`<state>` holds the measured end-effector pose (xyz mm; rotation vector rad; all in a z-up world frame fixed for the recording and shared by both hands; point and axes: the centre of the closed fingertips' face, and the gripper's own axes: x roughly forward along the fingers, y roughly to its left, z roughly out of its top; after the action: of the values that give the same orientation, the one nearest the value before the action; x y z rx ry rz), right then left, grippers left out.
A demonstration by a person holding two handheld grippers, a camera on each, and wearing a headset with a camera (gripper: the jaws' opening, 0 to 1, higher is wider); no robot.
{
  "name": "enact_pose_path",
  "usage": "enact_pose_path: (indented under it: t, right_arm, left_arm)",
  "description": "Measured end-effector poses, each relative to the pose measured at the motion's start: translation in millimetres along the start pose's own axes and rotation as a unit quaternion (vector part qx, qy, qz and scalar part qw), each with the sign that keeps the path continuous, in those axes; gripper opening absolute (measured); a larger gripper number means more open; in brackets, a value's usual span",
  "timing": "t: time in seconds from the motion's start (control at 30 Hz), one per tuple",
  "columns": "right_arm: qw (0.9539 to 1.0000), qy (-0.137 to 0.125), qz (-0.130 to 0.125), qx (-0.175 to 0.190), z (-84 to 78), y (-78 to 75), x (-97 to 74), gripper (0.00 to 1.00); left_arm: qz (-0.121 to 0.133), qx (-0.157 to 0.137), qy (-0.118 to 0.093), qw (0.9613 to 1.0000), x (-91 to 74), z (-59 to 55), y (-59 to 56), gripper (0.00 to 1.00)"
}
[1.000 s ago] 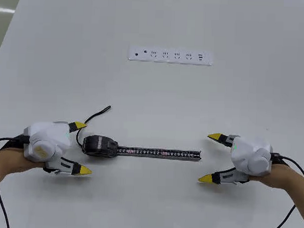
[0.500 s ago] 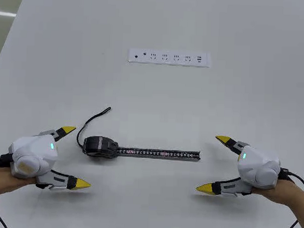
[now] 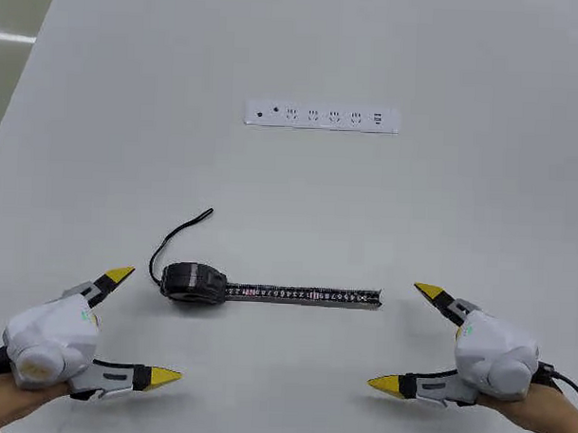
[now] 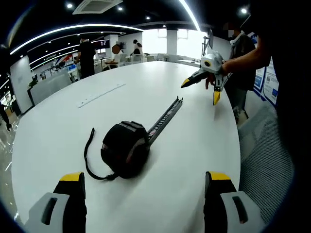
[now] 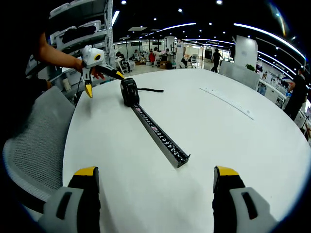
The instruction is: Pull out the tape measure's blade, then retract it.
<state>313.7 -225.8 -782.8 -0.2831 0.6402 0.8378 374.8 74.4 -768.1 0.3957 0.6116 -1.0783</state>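
- Now the tape measure (image 3: 192, 282) lies on the white table (image 3: 299, 198), a little toward 8 o'clock from the middle of the head view.
- Its black case (image 3: 194, 281) sits on the table, and nothing touches it.
- Its blade (image 3: 305, 294) is pulled out. It lies flat on the table and runs from the case toward 3 o'clock.
- A thin black strap (image 3: 174, 236) curls away from the case toward 12 o'clock.
- The left gripper (image 3: 150, 323) is down at 7 o'clock. Its jaws are spread wide apart and empty. It is near the case but apart from it.
- The right gripper (image 3: 397, 335) is down at 5 o'clock. Its jaws are spread wide apart and empty too. It is near the end of the blade but apart from it.
- In the left gripper view, the case lies just ahead, and the blade runs off toward 1 o'clock.
- In the right gripper view, the end of the blade lies ahead, and the case is far off at 11 o'clock.
- A white power strip (image 3: 321, 116) lies at 12 o'clock in the head view, well apart from the tape measure.
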Motion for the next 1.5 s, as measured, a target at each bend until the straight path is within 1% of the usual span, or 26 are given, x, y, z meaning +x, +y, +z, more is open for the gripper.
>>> enact_pose_path:
  t: [0.07,0.1,0.17,0.23,0.3,0.33,0.57,0.6,0.7,0.8,0.83,0.87,0.9,0.93,0.97,1.03,1.07,1.1,1.13,1.17,1.23,1.3,1.37,1.4,1.43,1.5]
  right_arm:
    - [0.9999,-0.008,-0.013,0.006,0.7,3.5,-1.5,1.0]
    - [0.9998,-0.01,-0.015,0.009,1.1,5.6,-2.1,1.0]
    - [0.9996,-0.013,-0.023,0.015,0.5,9.7,-3.6,1.0]
    - [0.9992,-0.018,-0.029,0.021,1.4,12.9,-4.6,1.0]
    - [0.9981,-0.023,-0.048,0.029,2.2,14.1,-7.0,1.0]
    - [0.9978,-0.025,-0.054,0.03,2.9,14.4,-7.7,1.0]
    - [0.9971,-0.03,-0.063,0.032,4.4,15.2,-9.0,1.0]
    - [0.9964,-0.032,-0.07,0.036,5.7,16.7,-10.4,1.0]
    - [0.9962,-0.033,-0.071,0.037,6.3,17.4,-10.8,1.0]
    - [0.995,-0.039,-0.081,0.043,8.3,20.5,-12.3,1.0]
    - [0.9907,-0.052,-0.113,0.056,14.5,28.5,-16.9,1.0]
    - [0.9886,-0.057,-0.124,0.065,18.4,36.5,-17.0,1.0]
    - [0.9882,-0.058,-0.125,0.067,19.4,38.2,-16.7,1.0]
    - [0.9879,-0.058,-0.126,0.069,20.5,39.7,-16.7,1.0]
    - [0.9874,-0.059,-0.128,0.072,22.4,42.5,-16.7,1.0]
    - [0.9865,-0.061,-0.132,0.075,23.4,44.5,-16.4,1.0]
    - [0.9856,-0.063,-0.136,0.079,24.6,45.7,-16.3,1.0]
    - [0.985,-0.064,-0.138,0.081,25.0,46.7,-16.2,1.0]
    - [0.9842,-0.066,-0.141,0.084,26.0,48.0,-15.9,1.0]
    - [0.9835,-0.066,-0.144,0.087,26.4,48.5,-15.7,1.0]
    - [0.9823,-0.066,-0.148,0.093,27.0,50.8,-14.8,0.99]
    - [0.9813,-0.064,-0.153,0.099,26.5,52.8,-12.7,0.99]
    - [0.9803,-0.063,-0.154,0.107,26.6,55.1,-11.2,0.99]
    - [0.9798,-0.061,-0.156,0.11,26.7,56.2,-9.8,0.99]
    - [0.9794,-0.06,-0.157,0.112,26.9,56.8,-9.2,0.98]
    - [0.9784,-0.062,-0.159,0.118,27.7,58.5,-7.9,0.98]
  left_arm:
    - [0.015,-0.016,-0.011,0.9997,-1.4,1.0,-4.9,1.0]
    - [0.021,-0.02,-0.015,0.9995,-2.2,1.9,-6.0,1.0]
    - [0.037,-0.031,-0.03,0.9984,-4.1,5.8,-9.5,1.0]
    - [0.047,-0.037,-0.035,0.9976,-5.3,6.4,-12.2,1.0]
    - [0.063,-0.053,-0.041,0.9958,-6.0,5.9,-15.1,1.0]
    - [0.066,-0.058,-0.044,0.9952,-6.3,6.4,-17.0,1.0]
    - [0.069,-0.064,-0.047,0.9945,-6.4,6.6,-20.6,1.0]
    - [0.073,-0.064,-0.048,0.9941,-6.5,6.2,-23.8,1.0]
    - [0.074,-0.065,-0.049,0.9939,-6.5,6.2,-24.9,1.0]
    - [0.088,-0.071,-0.055,0.9921,-6.8,6.9,-28.2,1.0]
    - [0.125,-0.1,-0.074,0.9844,-9.6,13.2,-33.2,1.0]
    - [0.133,-0.106,-0.073,0.9827,-9.3,13.2,-39.7,1.0]
    - [0.135,-0.109,-0.075,0.982,-10.2,13.3,-40.6,1.0]
    - [0.138,-0.112,-0.077,0.981,-11.2,13.4,-40.7,1.0]
    - [0.145,-0.12,-0.078,0.979,-12.5,13.6,-40.9,1.0]
    - [0.153,-0.123,-0.081,0.9773,-14.2,14.7,-41.8,1.0]
    - [0.161,-0.123,-0.082,0.9759,-15.7,15.4,-41.5,1.0]
    - [0.163,-0.126,-0.081,0.9752,-15.8,14.3,-41.9,1.0]
    - [0.171,-0.137,-0.083,0.9722,-16.7,13.6,-41.0,1.0]
    - [0.175,-0.14,-0.083,0.971,-17.3,13.8,-41.4,1.0]
    - [0.181,-0.138,-0.083,0.9701,-17.9,14.8,-43.5,1.0]
    - [0.19,-0.144,-0.083,0.9676,-18.7,15.4,-44.7,1.0]
    - [0.189,-0.152,-0.08,0.9668,-17.5,15.1,-48.1,0.99]
    - [0.189,-0.154,-0.079,0.9667,-16.2,15.3,-50.8,0.97]
    - [0.191,-0.152,-0.075,0.9668,-15.4,14.8,-52.1,0.96]
    - [0.196,-0.151,-0.076,0.9659,-14.1,16.8,-54.6,0.96]
